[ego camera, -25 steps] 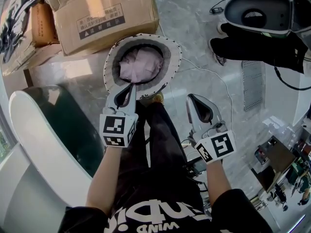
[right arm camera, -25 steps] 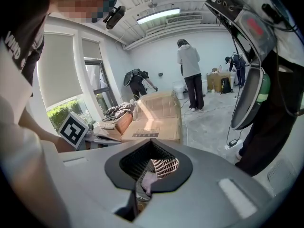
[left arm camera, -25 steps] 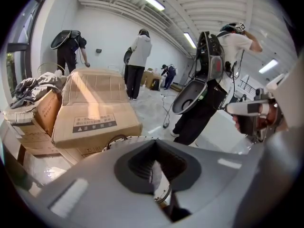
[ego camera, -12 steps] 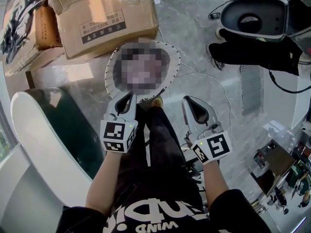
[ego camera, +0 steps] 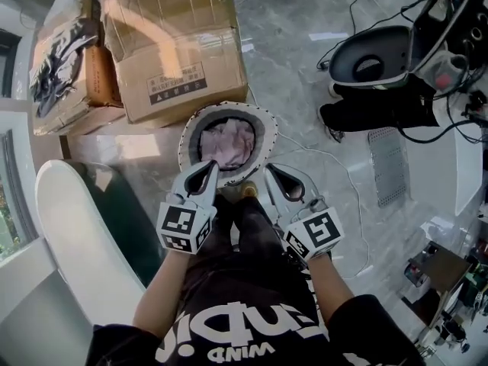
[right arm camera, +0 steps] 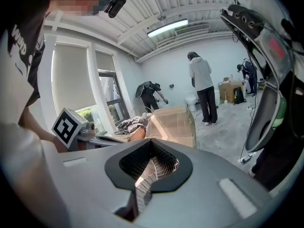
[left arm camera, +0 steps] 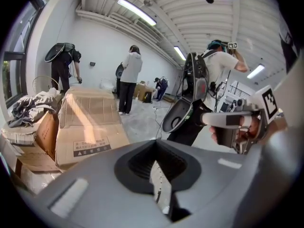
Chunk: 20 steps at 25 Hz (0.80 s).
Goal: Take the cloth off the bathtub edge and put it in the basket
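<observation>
Below me on the grey marble floor, the round grey basket with a white rim has the crumpled pink cloth inside it. My left tongs and right tongs hover near its closest rim, both closed tight with nothing between them. The white bathtub edge is at my left.

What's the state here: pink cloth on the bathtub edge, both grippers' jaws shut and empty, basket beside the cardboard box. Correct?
One thing is off: the pink cloth is not on the bathtub edge; it lies inside the basket, as the head view shows. The rest holds: left gripper and right gripper have jaws shut and empty, and the basket stands beside the cardboard box.
</observation>
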### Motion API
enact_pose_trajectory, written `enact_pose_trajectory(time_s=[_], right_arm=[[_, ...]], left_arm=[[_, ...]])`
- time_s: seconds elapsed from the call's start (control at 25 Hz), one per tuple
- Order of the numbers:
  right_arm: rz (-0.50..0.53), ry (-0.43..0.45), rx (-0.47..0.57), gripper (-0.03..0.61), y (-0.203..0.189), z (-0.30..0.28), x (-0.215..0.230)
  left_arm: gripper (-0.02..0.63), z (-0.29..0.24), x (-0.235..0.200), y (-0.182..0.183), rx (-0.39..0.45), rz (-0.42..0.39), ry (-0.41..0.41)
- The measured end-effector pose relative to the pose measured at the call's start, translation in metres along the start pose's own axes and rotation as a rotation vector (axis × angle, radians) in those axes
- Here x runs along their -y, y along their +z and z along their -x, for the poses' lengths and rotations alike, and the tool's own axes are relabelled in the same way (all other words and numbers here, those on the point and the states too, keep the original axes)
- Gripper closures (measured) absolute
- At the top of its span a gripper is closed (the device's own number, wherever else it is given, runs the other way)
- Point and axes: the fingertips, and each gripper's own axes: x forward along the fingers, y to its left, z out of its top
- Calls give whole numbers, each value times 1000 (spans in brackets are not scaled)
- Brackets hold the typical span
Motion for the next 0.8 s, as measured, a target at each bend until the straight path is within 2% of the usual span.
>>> enact_pose_trajectory(time_s=[0.24, 0.52, 0.8], right_arm=[[15, 21, 41, 572, 24, 17, -22], [41, 23, 83, 572, 46, 38, -43], [100, 21, 144, 572, 74, 50, -48]], left_arm=[[617, 30, 17, 38, 76, -20, -42], [617, 63, 55, 72, 137, -74, -173], [617, 91, 61, 107, 215, -124, -236]])
